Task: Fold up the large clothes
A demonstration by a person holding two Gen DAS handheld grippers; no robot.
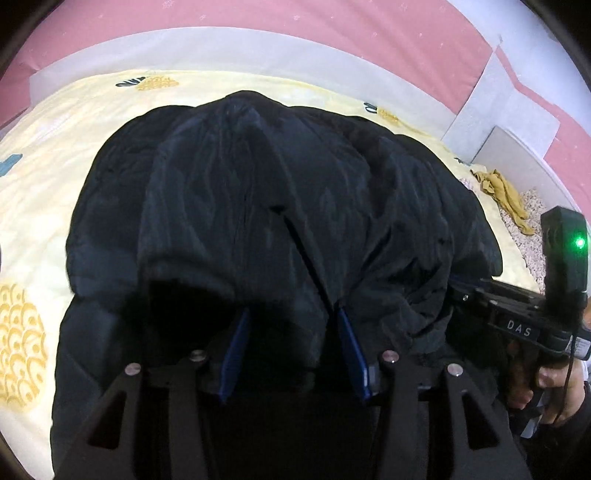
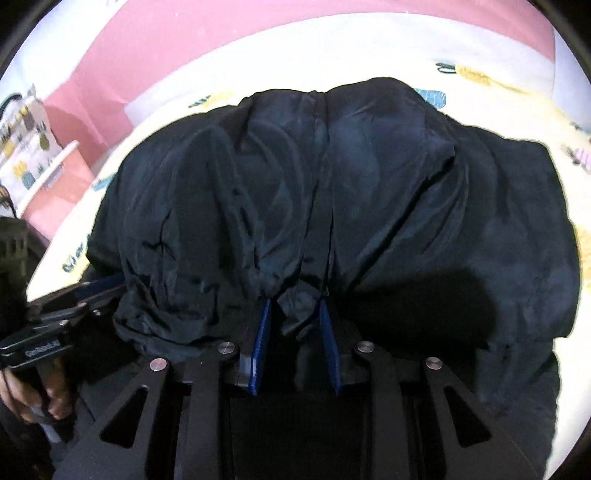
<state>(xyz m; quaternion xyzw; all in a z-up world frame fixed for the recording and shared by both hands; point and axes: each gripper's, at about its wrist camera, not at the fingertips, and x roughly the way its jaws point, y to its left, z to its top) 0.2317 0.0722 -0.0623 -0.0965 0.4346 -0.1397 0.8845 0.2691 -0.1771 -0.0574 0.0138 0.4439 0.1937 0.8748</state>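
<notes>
A large dark padded jacket lies bunched and doubled over on a pale yellow pineapple-print bed sheet. My left gripper is at its near edge, blue pads apart, with a thick roll of the jacket's hem lying loosely between them. In the right wrist view the jacket fills the middle. My right gripper is also open, with a small bunch of fabric hanging between its pads. Each tool shows in the other's view, held by a hand, its tips tucked under the jacket's edge.
A mustard-coloured cloth lies at the bed's right edge. A pink wall and a white bed frame run behind. A pineapple-print cushion stands far left in the right wrist view. Bare sheet surrounds the jacket.
</notes>
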